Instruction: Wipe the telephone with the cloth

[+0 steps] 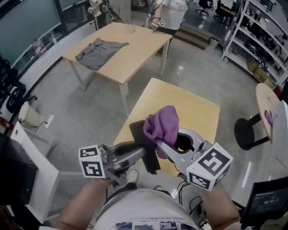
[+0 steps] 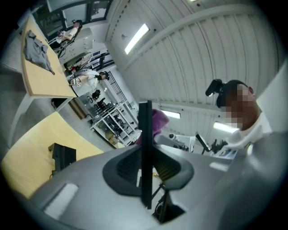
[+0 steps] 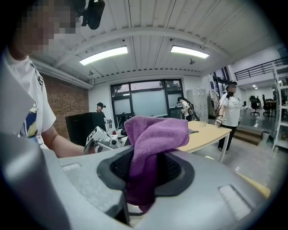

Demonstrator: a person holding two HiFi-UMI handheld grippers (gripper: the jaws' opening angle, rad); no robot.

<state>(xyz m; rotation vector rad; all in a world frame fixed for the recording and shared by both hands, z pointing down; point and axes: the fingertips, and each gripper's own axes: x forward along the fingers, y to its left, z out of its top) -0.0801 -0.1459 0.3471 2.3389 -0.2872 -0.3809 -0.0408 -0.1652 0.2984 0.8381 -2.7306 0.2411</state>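
Observation:
The telephone (image 1: 143, 134) is a flat black slab held up over the near edge of the small yellow table (image 1: 193, 112). My left gripper (image 1: 145, 152) is shut on it; in the left gripper view the slab (image 2: 145, 148) stands edge-on between the jaws. My right gripper (image 1: 161, 143) is shut on a bunched purple cloth (image 1: 163, 125), which rests against the telephone's upper right side. In the right gripper view the cloth (image 3: 153, 143) fills the jaws, with the telephone (image 3: 83, 126) behind it at the left. The purple cloth (image 2: 158, 120) also shows behind the slab.
A small black box (image 2: 63, 155) sits on the yellow table. Farther off stands a larger wooden table (image 1: 135, 49) with a grey garment (image 1: 100, 50), and a person (image 1: 173, 11) at its far end. A round table (image 1: 265, 103) and shelving (image 1: 256, 36) are at the right.

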